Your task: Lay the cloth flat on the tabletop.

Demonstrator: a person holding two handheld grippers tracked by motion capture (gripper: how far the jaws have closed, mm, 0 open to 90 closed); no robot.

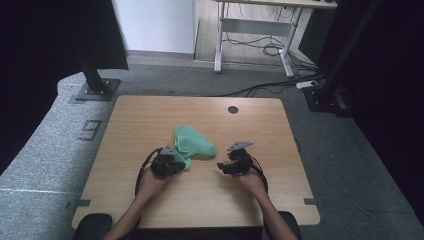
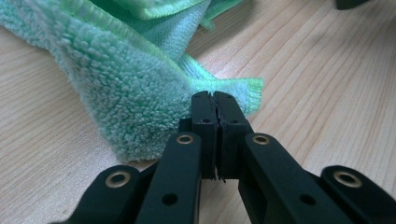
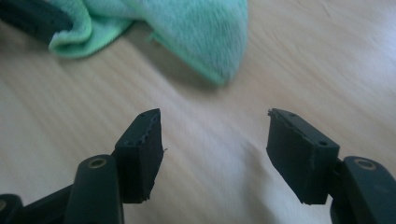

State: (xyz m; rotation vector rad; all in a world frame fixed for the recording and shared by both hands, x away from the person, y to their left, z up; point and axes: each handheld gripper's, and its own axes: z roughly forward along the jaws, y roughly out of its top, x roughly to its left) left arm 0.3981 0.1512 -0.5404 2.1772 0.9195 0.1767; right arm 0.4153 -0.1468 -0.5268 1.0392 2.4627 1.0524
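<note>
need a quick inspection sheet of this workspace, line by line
surface: light wooden table with a round grommet hole near the far edge
job's things: green microfibre cloth, crumpled near the table's middle
clutter: nothing seen
grippers: left gripper has its jaws shut on an edge of the cloth; right gripper hangs open over bare wood, apart from the cloth's pointed corner
cables: a black cable loops from the left gripper; loose floor cables run beyond the table
surroundings: grey carpet, black frame post on a base plate, white-legged desk behind
</note>
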